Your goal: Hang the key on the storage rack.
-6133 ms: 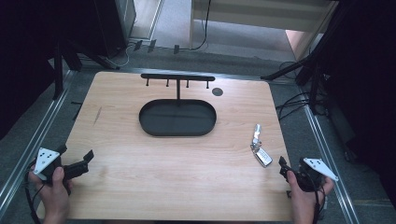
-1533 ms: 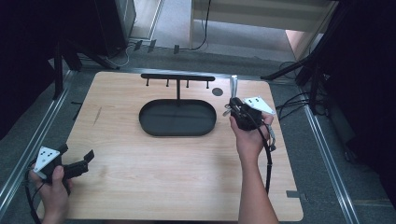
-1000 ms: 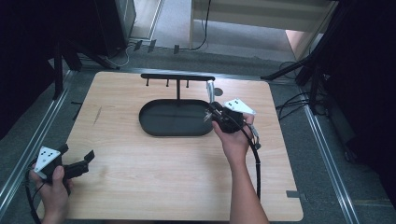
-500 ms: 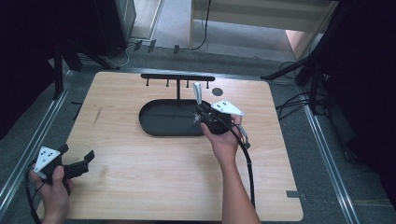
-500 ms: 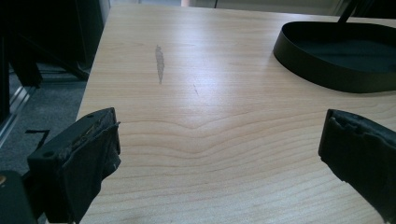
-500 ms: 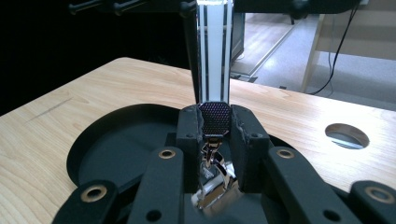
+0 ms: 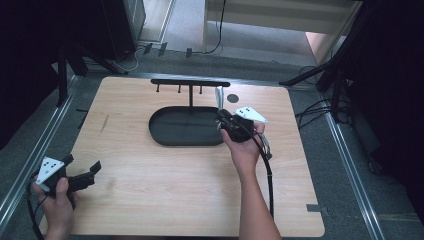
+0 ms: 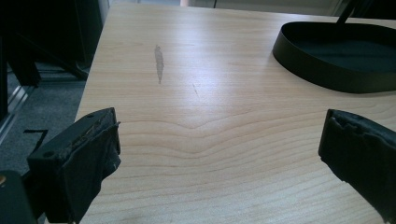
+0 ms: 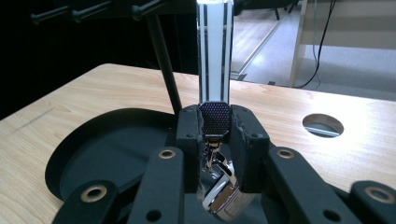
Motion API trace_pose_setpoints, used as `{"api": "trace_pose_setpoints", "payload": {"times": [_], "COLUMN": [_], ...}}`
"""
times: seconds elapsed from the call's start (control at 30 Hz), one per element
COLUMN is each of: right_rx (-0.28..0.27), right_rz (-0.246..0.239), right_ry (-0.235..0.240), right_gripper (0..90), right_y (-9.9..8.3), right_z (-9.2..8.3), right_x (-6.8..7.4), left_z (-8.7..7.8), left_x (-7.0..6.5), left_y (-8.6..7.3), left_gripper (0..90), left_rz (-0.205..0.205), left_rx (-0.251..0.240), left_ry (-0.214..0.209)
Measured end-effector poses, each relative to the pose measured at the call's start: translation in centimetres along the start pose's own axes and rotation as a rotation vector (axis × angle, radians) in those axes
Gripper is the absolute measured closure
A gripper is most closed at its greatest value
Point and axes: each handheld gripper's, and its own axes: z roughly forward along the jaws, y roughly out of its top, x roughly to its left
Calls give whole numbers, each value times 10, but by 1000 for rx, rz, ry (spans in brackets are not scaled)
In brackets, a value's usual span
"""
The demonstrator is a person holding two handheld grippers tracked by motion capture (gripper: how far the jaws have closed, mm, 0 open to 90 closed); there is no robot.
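Pale wood-grain tabletop (image 7: 150, 200) carries a shallow black oval tray (image 7: 172, 131) with a thin black post rising from its far edge to a black crossbar with short hanging pegs (image 7: 190, 83). A round hole (image 7: 233, 98) is cut in the wood to the right of the bar.

The right gripper (image 7: 223, 119) hangs over the tray's right end, held in the person's right hand (image 7: 244, 147), its grey three-cornered plate facing up. In the right gripper view its black jaws are closed tight on a key fob with a white strap edged in black stripes (image 9: 214, 51): the dark textured tab at the strap's lower end sits pinched between the pads, the strap stands upright above them, and a shiny chrome clasp (image 9: 223, 191) dangles below. The strap's top reaches up near the crossbar, but whether it touches a peg cannot be told.

The left gripper (image 7: 80, 175) rests at the table's near left corner in the left hand (image 7: 57, 202), well apart from the tray. Its jaws stand wide apart with nothing between them but bare wood.
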Motion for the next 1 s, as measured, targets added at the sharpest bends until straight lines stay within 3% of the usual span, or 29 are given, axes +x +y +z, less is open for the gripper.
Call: {"api": "trace_pose_setpoints", "payload": {"times": [0.5,0.57,0.6,0.73,0.93,1.0], "right_rx": [-10,-22,-33,-40,-39,-40], "right_rz": [82,110,147,178,211,216], "right_ry": [38,47,47,47,23,-21], "right_gripper": [749,743,735,729,709,757], "right_y": [-3,-4,-5,-6,-8,-8], "right_z": [2,3,3,4,8,8], "right_x": [-14,-17,-20,-24,-27,-30], "left_z": [0,0,0,0,0,0], "left_x": [0,0,0,-1,0,-1], "left_y": [0,0,0,0,0,0], "left_gripper": [0,0,0,0,0,0], "left_rz": [2,3,5,7,7,8], "left_rx": [-1,-1,1,2,2,2], "left_ry": [-1,-1,0,1,0,0]}}
